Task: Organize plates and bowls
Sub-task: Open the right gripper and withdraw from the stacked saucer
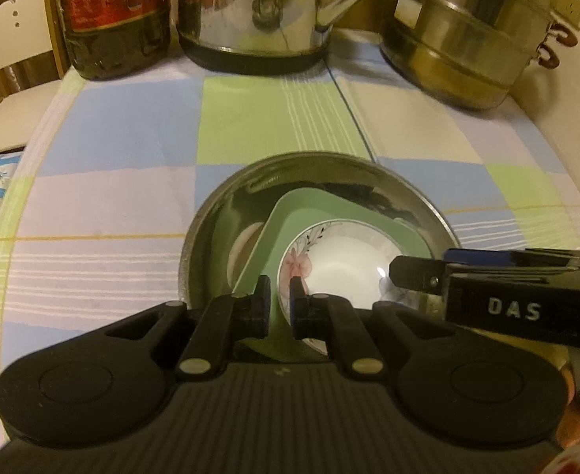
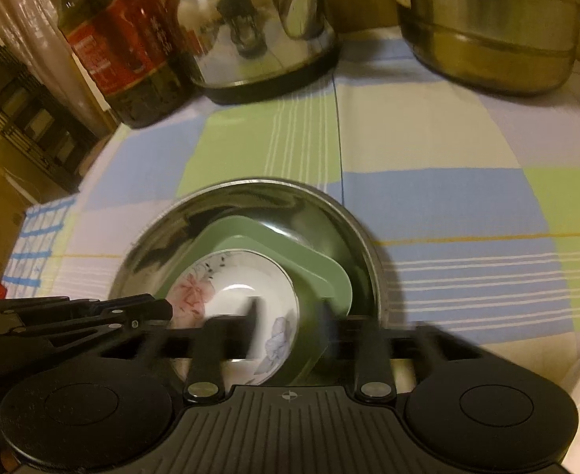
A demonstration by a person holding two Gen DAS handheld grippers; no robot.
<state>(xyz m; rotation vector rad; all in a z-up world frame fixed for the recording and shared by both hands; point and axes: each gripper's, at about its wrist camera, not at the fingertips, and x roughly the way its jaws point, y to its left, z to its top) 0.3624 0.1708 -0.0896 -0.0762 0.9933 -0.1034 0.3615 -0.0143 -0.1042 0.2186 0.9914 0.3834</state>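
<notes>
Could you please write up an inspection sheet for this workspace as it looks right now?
Surface: checked cloth in blue, green and white covers the table.
Job's things: flowered bowl sits in a green dish, both inside a steel basin.
Clutter: oil bottle, kettle, steamer pot along the back.
Grippers: left gripper shut on the flowered bowl and green dish rims; right gripper open, blurred, straddling both rims.
Cables: nothing seen.
Surroundings: wall sockets, chair back.
</notes>
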